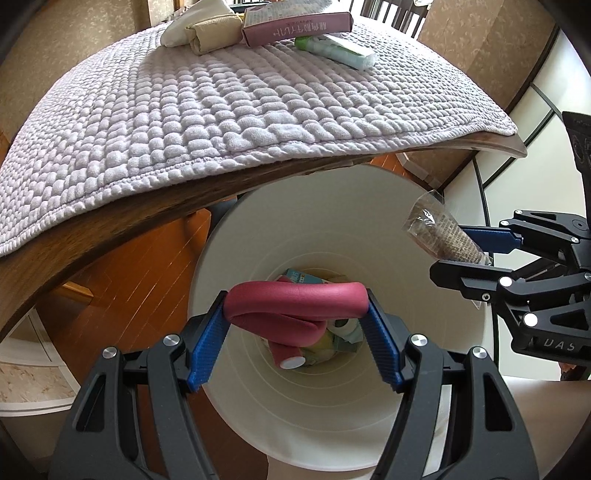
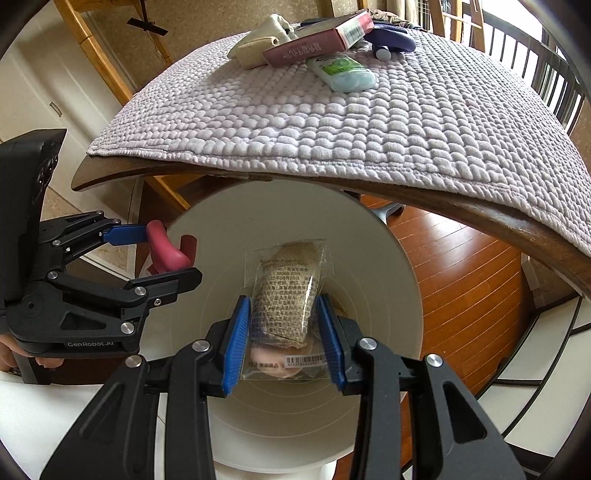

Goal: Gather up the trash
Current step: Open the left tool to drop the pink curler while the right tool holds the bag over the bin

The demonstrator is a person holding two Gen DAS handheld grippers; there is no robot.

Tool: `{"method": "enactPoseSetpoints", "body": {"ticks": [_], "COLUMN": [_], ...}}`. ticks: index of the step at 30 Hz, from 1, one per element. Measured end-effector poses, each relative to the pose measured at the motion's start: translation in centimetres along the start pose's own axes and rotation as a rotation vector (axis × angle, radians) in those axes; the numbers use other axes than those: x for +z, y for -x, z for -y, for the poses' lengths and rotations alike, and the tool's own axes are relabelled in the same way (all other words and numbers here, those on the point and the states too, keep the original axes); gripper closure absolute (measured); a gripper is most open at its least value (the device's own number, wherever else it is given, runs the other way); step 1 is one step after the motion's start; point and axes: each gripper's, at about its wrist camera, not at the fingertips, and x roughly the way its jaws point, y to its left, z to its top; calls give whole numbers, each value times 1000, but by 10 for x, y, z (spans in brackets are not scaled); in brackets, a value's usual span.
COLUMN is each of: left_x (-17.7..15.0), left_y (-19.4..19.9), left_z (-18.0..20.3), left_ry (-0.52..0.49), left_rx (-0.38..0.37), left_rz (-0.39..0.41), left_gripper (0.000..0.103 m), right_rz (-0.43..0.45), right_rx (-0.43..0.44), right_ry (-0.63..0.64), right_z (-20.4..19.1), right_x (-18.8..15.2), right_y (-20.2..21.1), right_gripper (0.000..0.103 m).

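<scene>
Left gripper [image 1: 297, 326]: jaws partly open, blue pads pressed on either end of a bent pink foam tube [image 1: 295, 299], which is held across the gap. Right gripper [image 2: 284, 328]: jaws drawn in close on a clear plastic packet [image 2: 286, 288] with printed text and a barcode label; the packet stands up out of the pads toward 12 o'clock.

Both grippers point steeply downward over the mouth of a white bin [image 1: 258, 236]. In the left wrist view the right gripper [image 1: 469, 254] enters at 3 o'clock. In the right wrist view the left gripper [image 2: 155, 254] enters at 9 o'clock.

The bin stands on a wooden floor, its far rim under the edge of a table covered by a lilac quilted mat [image 1: 184, 122]. Discarded items already lie at its bottom. At 12 o'clock on the mat rest a pink box [image 1: 295, 27], a green-and-white tube [image 1: 338, 50] and a beige folded cloth [image 1: 210, 35].
</scene>
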Motion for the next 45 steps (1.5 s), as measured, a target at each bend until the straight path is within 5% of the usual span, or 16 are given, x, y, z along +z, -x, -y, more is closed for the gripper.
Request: {"method": "enactPoseSetpoints", "body": {"ticks": [43, 45], "left_x": [-4, -3], "left_y": [-23, -22], "left_z": [-9, -8], "left_ry": [-4, -7], "left_rx": [4, 2], "left_rz": [-7, 0], "left_gripper": [33, 31], "right_rz": [-40, -51], "right_rx": [2, -3], "right_ry": [-4, 14], "right_z": [9, 7], "right_x": [-18, -19], "right_y": [-23, -24], "right_gripper": [66, 58]}}
